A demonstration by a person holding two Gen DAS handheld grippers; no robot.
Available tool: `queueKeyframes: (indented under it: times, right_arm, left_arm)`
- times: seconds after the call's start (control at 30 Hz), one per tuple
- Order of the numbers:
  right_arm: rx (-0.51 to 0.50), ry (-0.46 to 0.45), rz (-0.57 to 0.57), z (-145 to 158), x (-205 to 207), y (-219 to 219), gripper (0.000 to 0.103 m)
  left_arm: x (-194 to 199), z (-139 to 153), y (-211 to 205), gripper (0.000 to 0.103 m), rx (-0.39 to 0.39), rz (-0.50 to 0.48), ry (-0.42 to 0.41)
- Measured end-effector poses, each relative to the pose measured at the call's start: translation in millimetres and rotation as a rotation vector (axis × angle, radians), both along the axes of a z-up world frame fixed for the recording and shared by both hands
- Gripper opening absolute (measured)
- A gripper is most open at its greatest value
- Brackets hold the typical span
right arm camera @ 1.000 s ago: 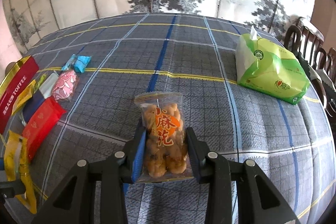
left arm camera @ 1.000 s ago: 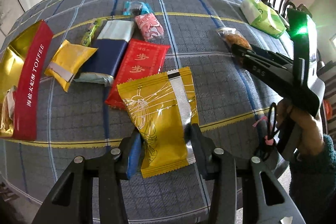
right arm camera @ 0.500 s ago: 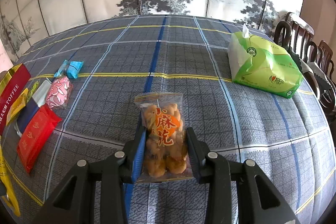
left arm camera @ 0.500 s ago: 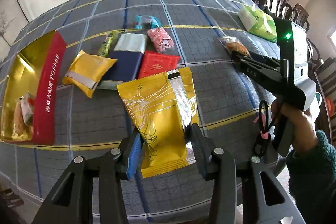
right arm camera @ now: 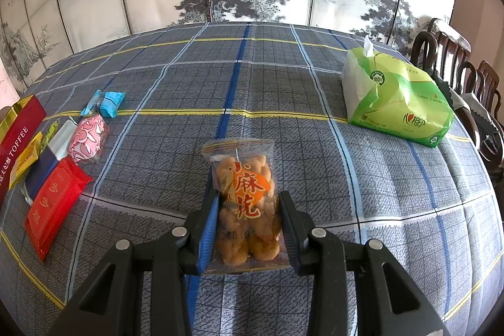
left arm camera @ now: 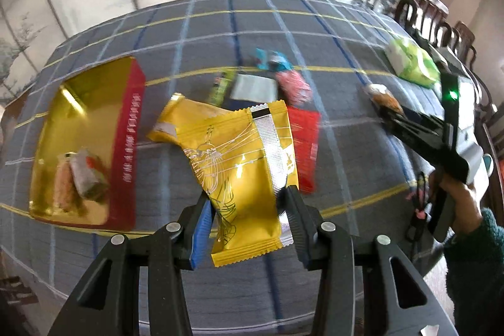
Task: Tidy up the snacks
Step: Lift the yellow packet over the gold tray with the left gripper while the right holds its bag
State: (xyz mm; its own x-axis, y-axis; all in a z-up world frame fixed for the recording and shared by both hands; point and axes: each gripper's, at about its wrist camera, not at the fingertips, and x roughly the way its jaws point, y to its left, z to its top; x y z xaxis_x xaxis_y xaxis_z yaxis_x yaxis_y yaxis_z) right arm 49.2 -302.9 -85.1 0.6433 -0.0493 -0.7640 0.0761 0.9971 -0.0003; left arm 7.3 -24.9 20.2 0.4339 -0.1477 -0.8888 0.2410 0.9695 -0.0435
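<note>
Yellow packet (left arm camera: 249, 169) clamped in left gripper (left arm camera: 249, 203), held above table | red-gold box (left arm camera: 85, 140) lies left of it, long axis running away, nearest this hand | right gripper (right arm camera: 249, 225) closed on fried-twist bag (right arm camera: 245, 197), well right of box

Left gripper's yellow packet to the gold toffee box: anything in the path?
Nothing visible blocks it. The yellow packet hangs in the left gripper above the tablecloth; the open toffee box lies to its left, two snacks inside.
</note>
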Motion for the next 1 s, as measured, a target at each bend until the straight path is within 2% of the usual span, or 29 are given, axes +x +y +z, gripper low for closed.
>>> queueKeyframes:
  times: [0.37, 0.63, 0.83, 1.0]
  right_arm:
    - [0.0, 0.0, 0.0, 0, 0, 1, 0.037]
    - [0.0, 0.0, 0.0, 0, 0, 0, 0.037]
    - [0.001, -0.001, -0.001, 0, 0, 0, 0.038]
    - [-0.005, 0.0, 0.0, 0, 0, 0, 0.038]
  left_arm:
    - [21, 13, 80, 0.041, 0.038, 0.142, -0.047]
    - [42, 16, 147, 0.041, 0.06, 0.236, -0.034]
    - [54, 19, 180, 0.041, 0.134, 0.247, -0.051]
    - [60, -1, 195, 0.041, 0.18, 0.235, -0.008]
